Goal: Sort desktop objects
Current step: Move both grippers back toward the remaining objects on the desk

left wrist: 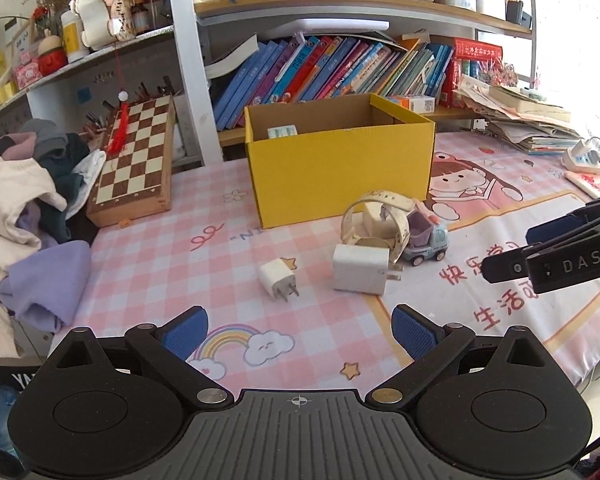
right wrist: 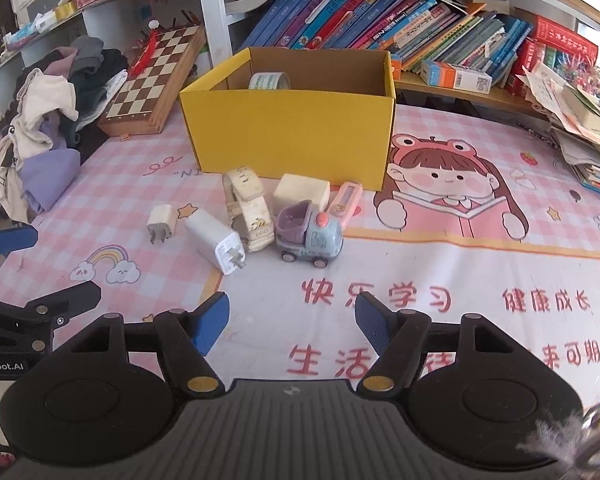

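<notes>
A yellow cardboard box (left wrist: 340,172) (right wrist: 292,132) stands open on the pink desk mat, with a tape roll (right wrist: 269,81) inside. In front of it lie a small white plug (left wrist: 278,279) (right wrist: 162,222), a bigger white charger (left wrist: 360,268) (right wrist: 216,245), a cream watch strap (left wrist: 380,216) (right wrist: 247,208), a cream block (right wrist: 301,193), a toy truck (left wrist: 426,240) (right wrist: 308,236) and a pink flat item (right wrist: 346,200). My left gripper (left wrist: 300,332) is open and empty, short of the plug. My right gripper (right wrist: 292,322) is open and empty, short of the truck.
A chessboard box (left wrist: 136,160) (right wrist: 160,80) leans left of the yellow box. A clothes pile (left wrist: 28,200) (right wrist: 52,136) fills the left edge. Bookshelves (left wrist: 340,68) stand behind. Stacked papers (left wrist: 532,120) and a power strip (left wrist: 584,156) lie at the right.
</notes>
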A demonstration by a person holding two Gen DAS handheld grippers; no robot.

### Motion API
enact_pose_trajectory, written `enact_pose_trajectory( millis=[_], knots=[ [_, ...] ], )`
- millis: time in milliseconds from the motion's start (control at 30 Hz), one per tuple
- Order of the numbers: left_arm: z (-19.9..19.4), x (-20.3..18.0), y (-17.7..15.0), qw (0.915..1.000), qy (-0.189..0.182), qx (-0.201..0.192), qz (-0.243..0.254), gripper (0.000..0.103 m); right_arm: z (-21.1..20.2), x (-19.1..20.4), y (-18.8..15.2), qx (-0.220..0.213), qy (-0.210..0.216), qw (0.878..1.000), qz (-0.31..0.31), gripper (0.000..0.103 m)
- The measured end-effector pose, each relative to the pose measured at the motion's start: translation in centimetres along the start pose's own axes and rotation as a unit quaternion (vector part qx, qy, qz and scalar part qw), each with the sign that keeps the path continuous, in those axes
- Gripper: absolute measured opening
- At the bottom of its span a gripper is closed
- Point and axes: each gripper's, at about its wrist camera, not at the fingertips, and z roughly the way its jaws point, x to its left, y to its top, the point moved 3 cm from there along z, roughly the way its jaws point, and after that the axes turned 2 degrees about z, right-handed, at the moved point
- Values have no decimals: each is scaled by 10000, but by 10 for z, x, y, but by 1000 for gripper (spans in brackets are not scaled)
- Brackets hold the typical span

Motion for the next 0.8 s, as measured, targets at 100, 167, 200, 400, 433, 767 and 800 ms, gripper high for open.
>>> enact_pose_trajectory(
  millis=[100,167,200,400,433,767,800],
  knots=[
    [6,-5,5,10000,14,12,3,100,8,-4,4,102,57,9999,-61,69],
    [12,-9,8,10000,0,58,-2,100,13,-7,5,174,99,9997,-100,69],
    [14,-11,8,10000,-12,87,-4,100,15,-8,6,207,118,9996,-120,69],
    [26,-24,12,9998,-78,206,-27,99,25,-19,12,323,212,9990,-208,69],
    [28,-26,12,9997,-84,224,-36,99,27,-21,14,338,231,9989,-214,69],
    [51,-42,20,9990,-64,404,-160,99,47,-36,26,522,416,9968,-437,69],
    [53,-44,20,9989,-62,422,-172,99,49,-37,28,536,434,9966,-461,69]
  ],
)
